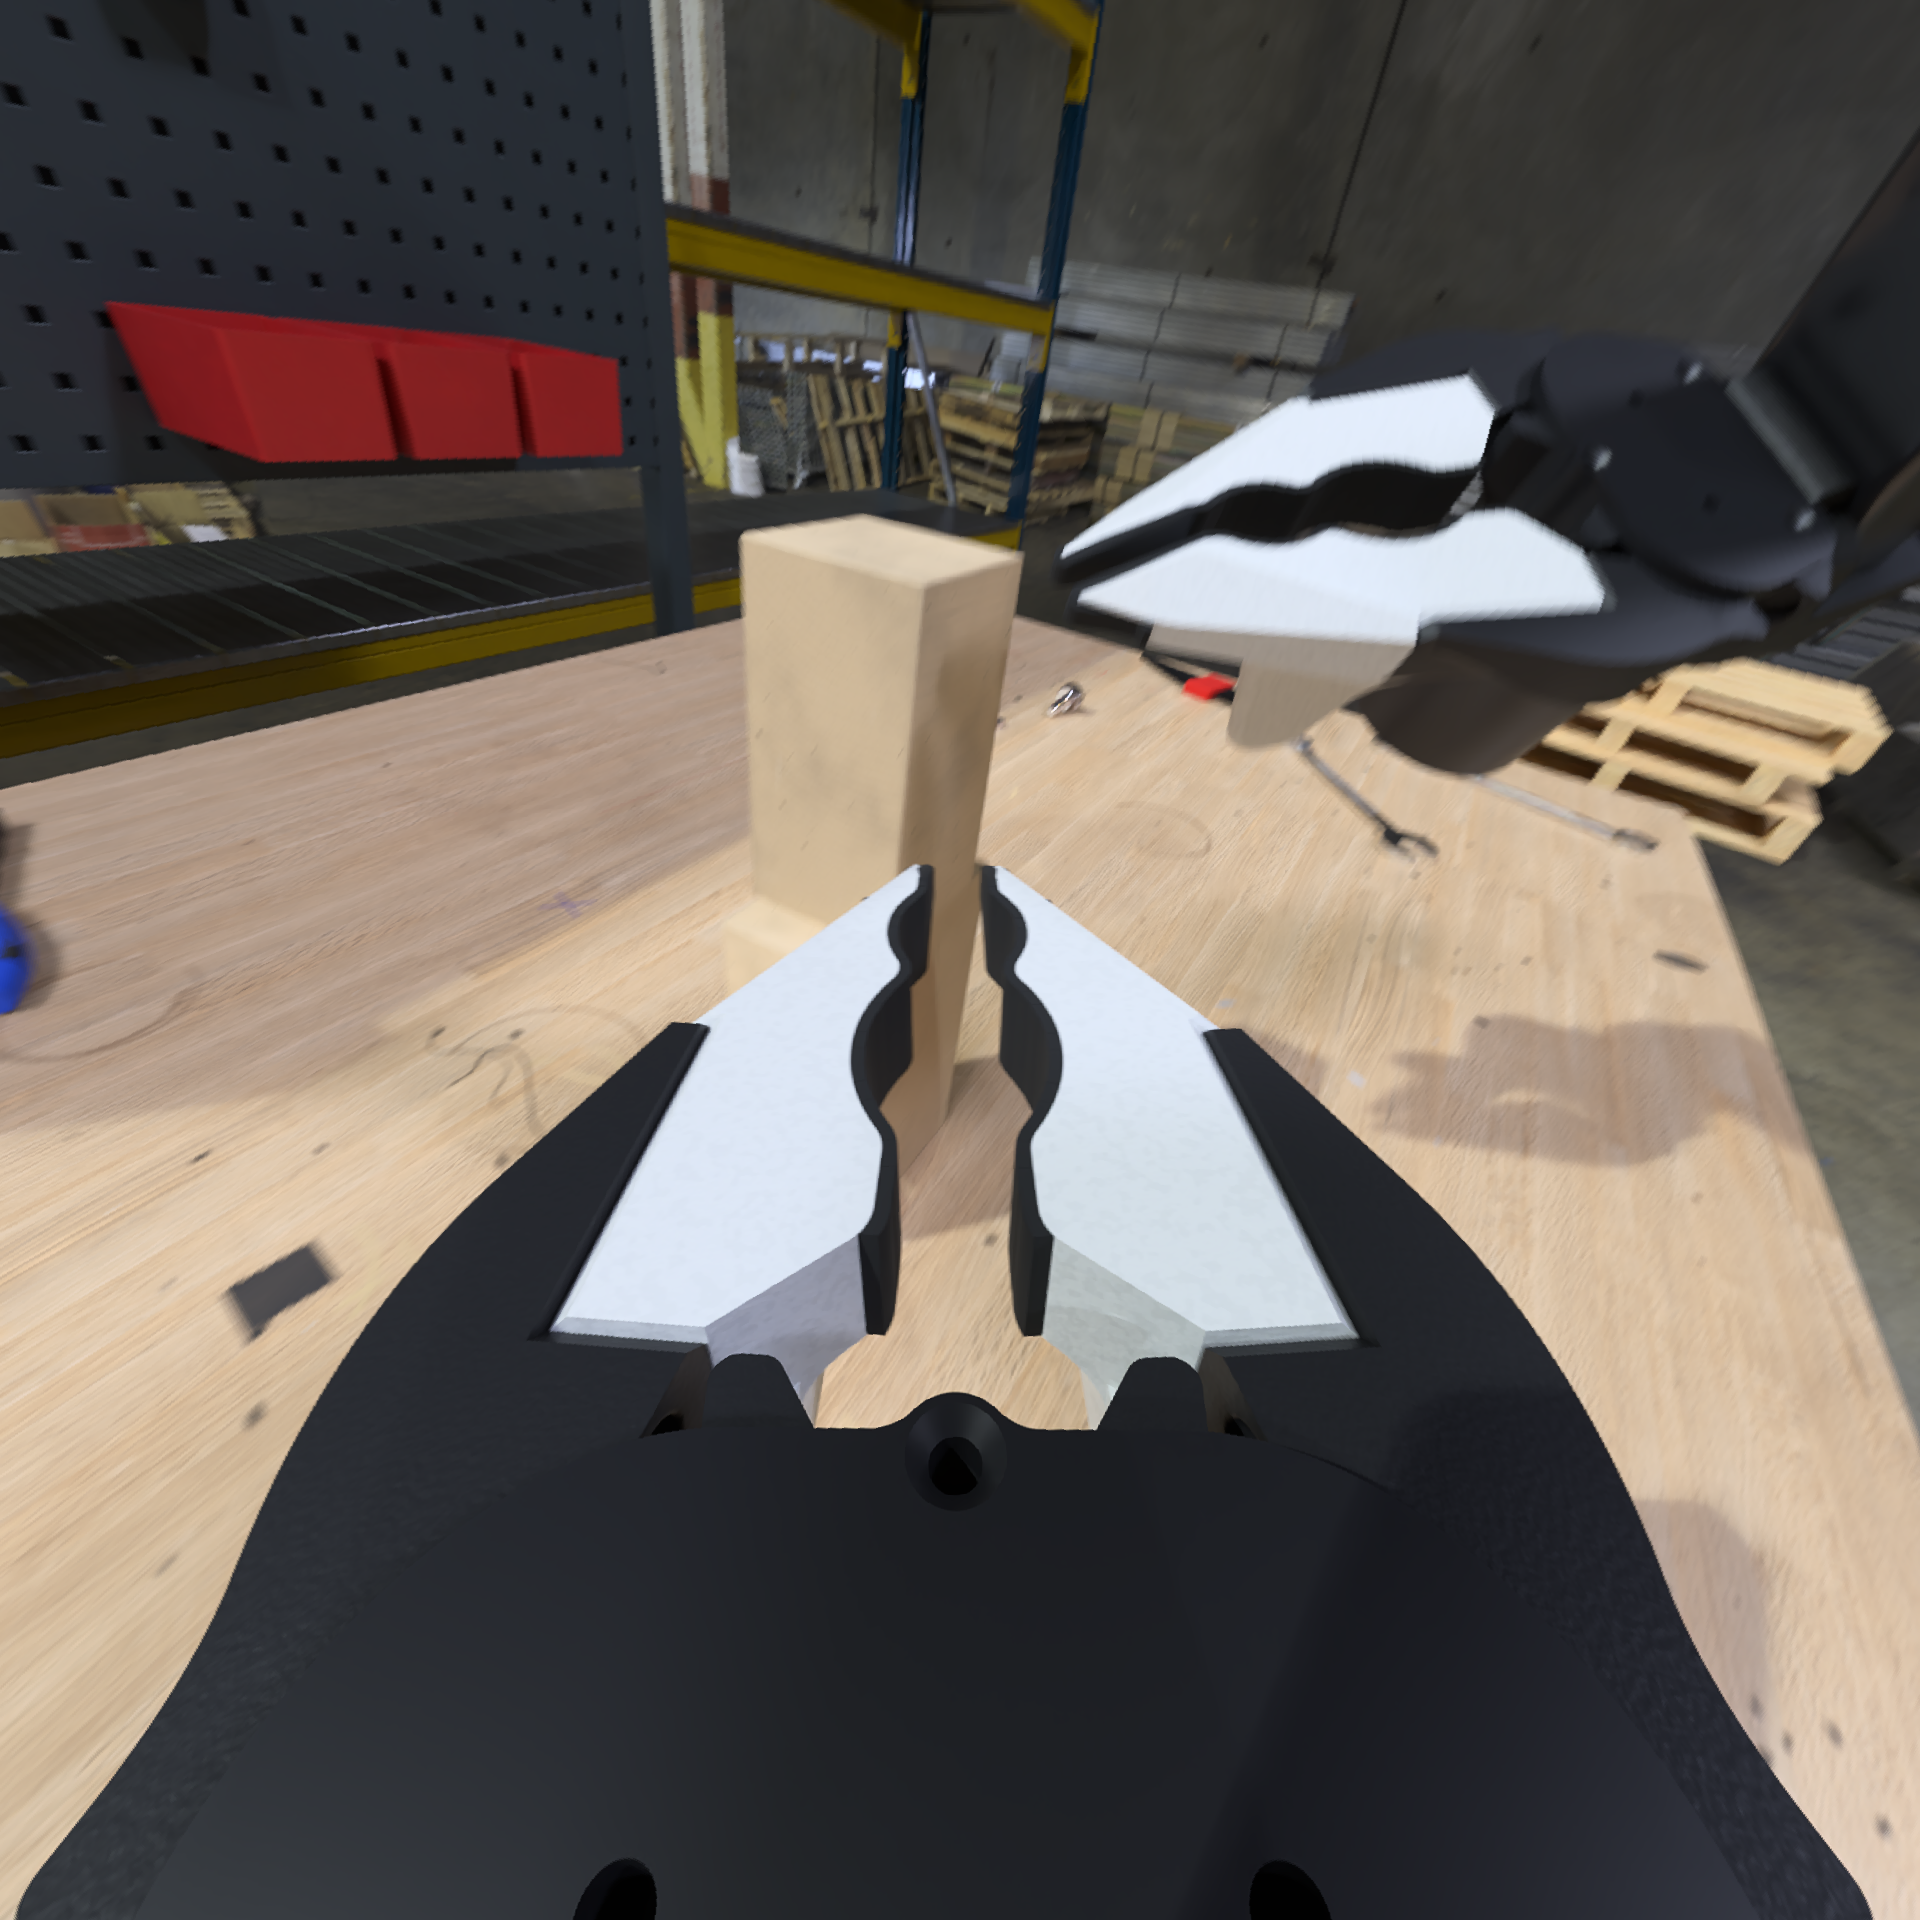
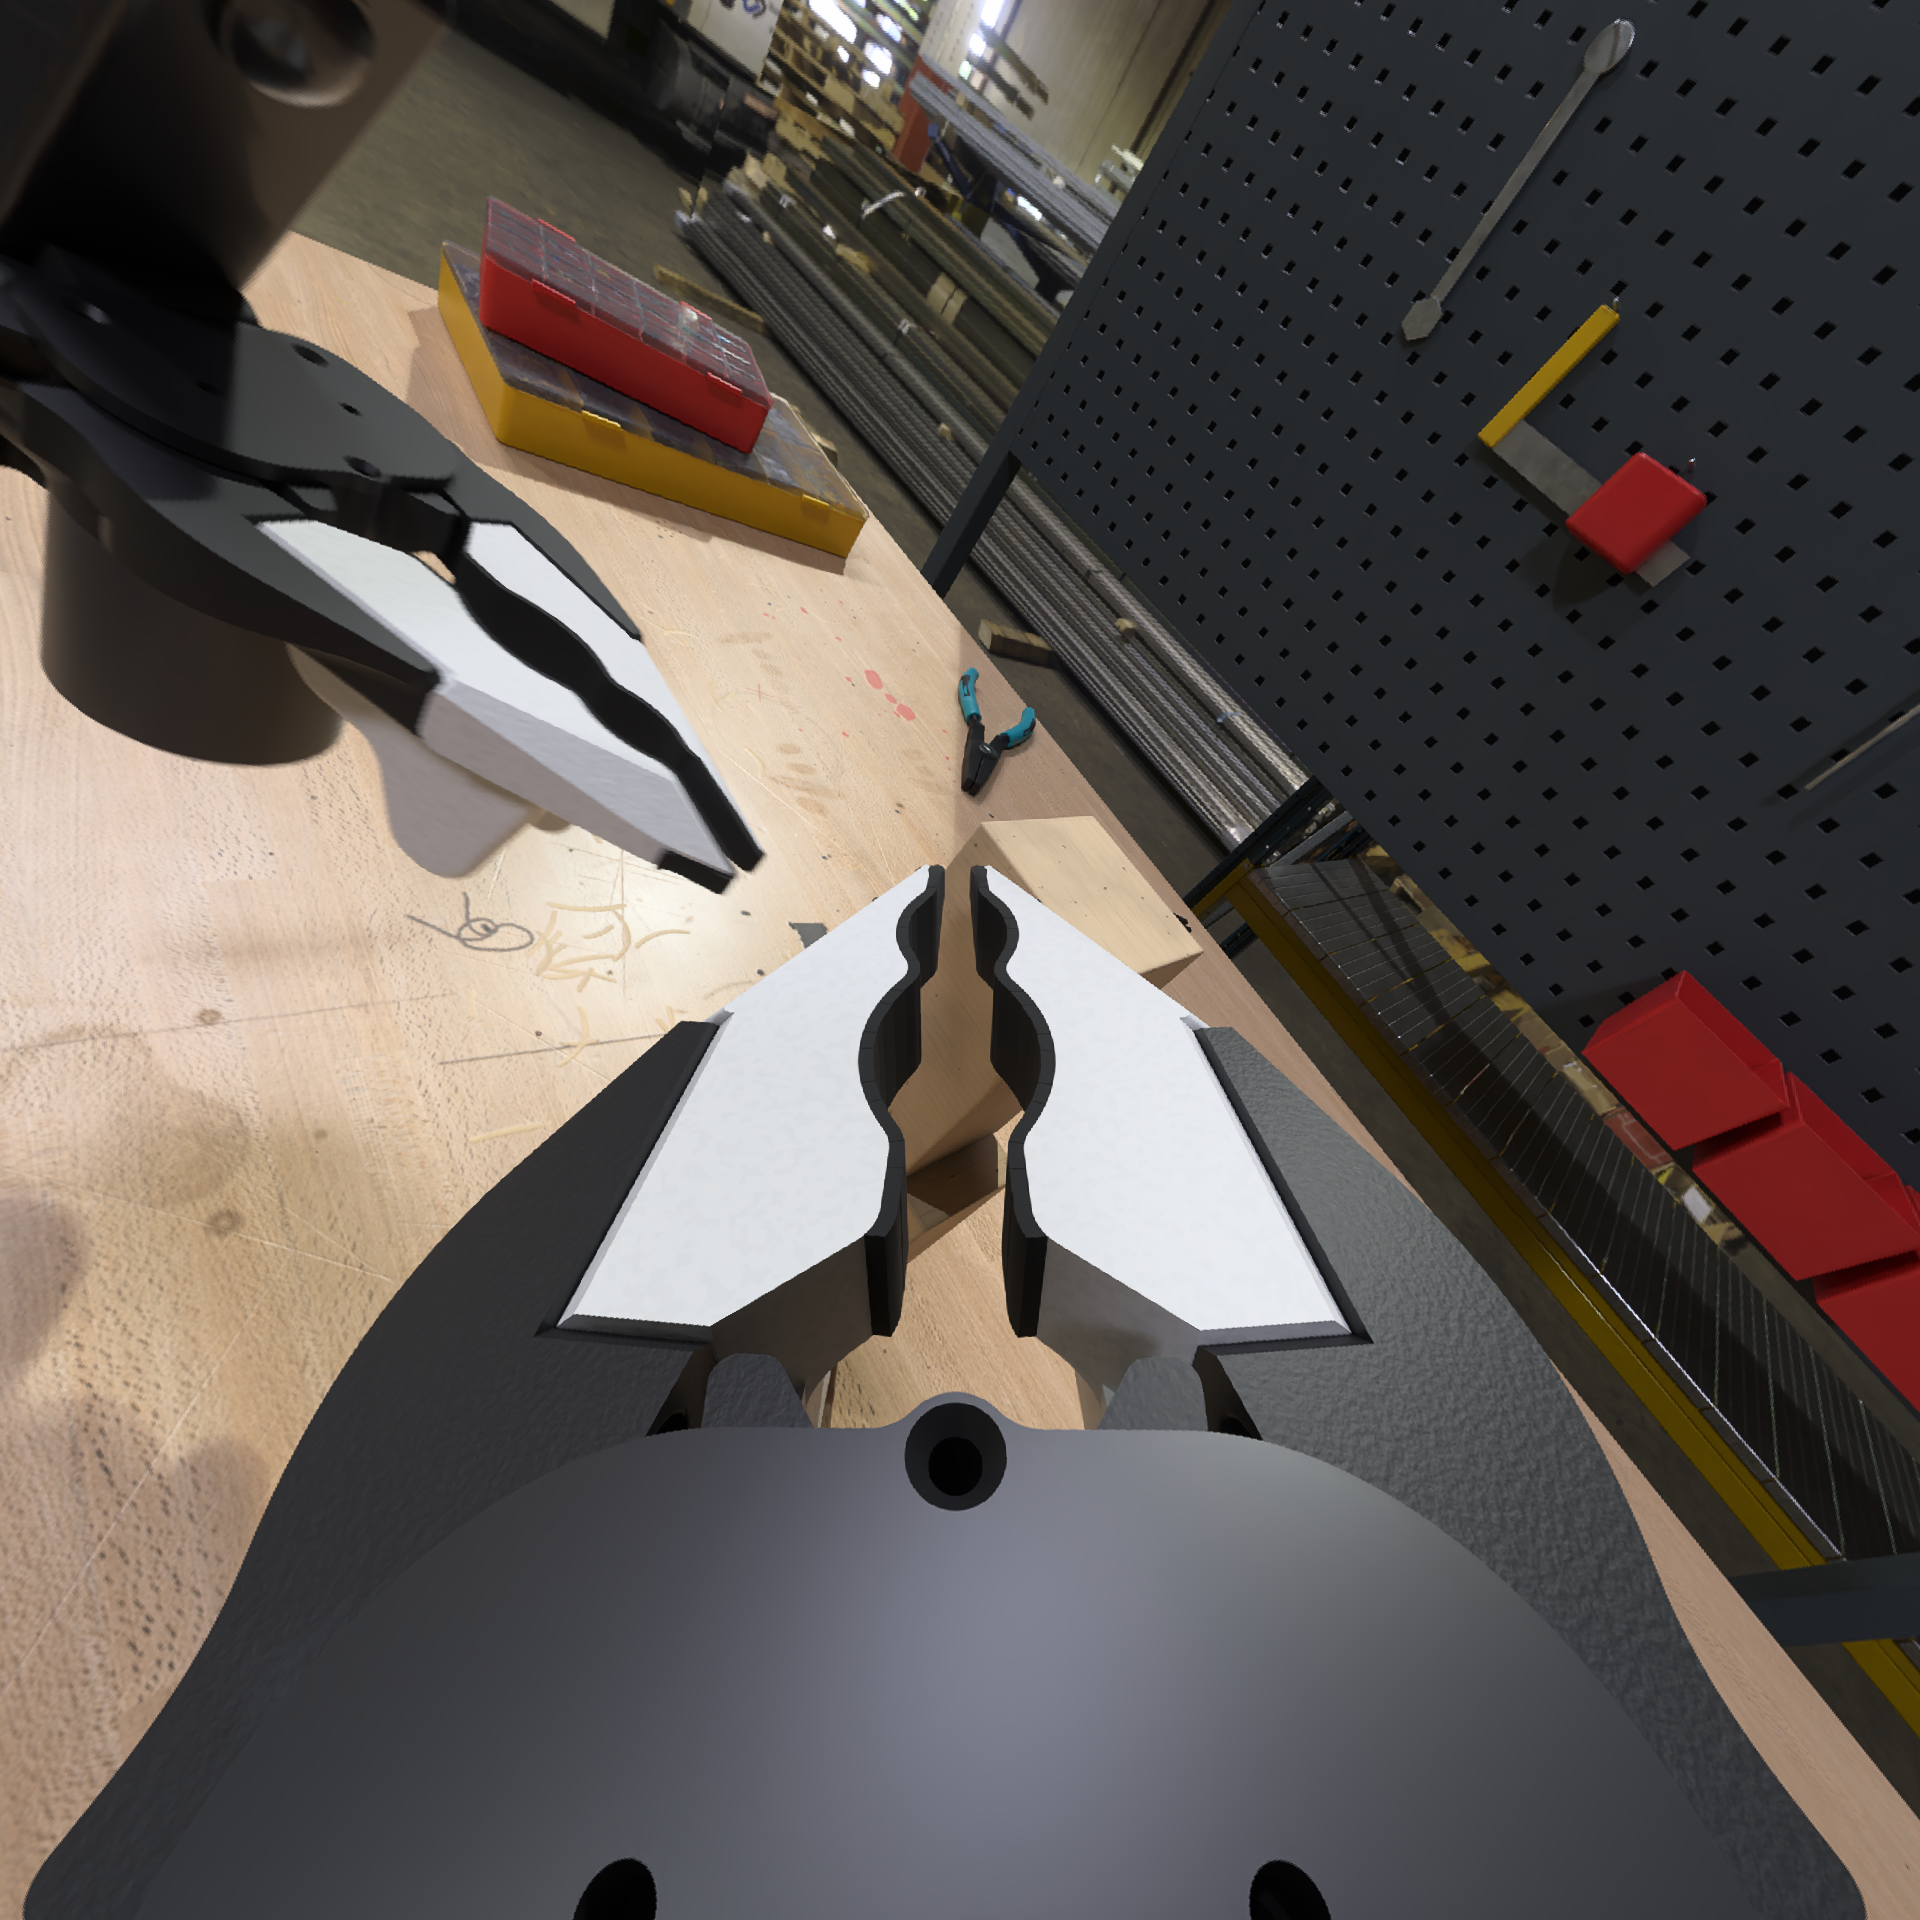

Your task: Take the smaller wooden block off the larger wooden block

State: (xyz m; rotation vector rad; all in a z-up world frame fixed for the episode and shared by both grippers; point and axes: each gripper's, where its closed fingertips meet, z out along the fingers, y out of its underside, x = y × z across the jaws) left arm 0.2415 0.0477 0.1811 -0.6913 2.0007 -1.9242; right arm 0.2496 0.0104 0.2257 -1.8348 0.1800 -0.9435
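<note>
1. Our left gripper (image 1: 956, 883) sits low over the desk (image 1: 364, 987), jaws narrow with nothing between them. Its tips point at 12 o'clock toward the foot of the tall block (image 1: 873, 717), close to it but apparently not touching.
2. The tall block stands upright on the desk at 12 o'clock. A low ledge at its foot, at 11 o'clock, looks like the base block (image 1: 764, 935). We take the tall one for the smaller block, still on the larger, though our gripper hides most of the base.
3. Our right gripper (image 2: 956, 883) looks down on the tall block's top from above, jaws also narrow and empty. In the left wrist view it hangs at 2 o'clock, tips just beside the block's top edge.
4. We judge the step to be the approach, with no grasp made yet. Next, one gripper must widen its jaws, straddle the tall block and close, while the other can steady the base.
5. Each gripper crowds the other near the block, which is the main obstruction.
6. Farther off are pliers (image 2: 992, 732) at 12 o'clock and stacked red and yellow cases (image 2: 623, 343) at 11 o'clock, all well clear.
7. Beyond the desk are a pegboard (image 1: 312, 156) and red bins (image 1: 364, 384).
</note>
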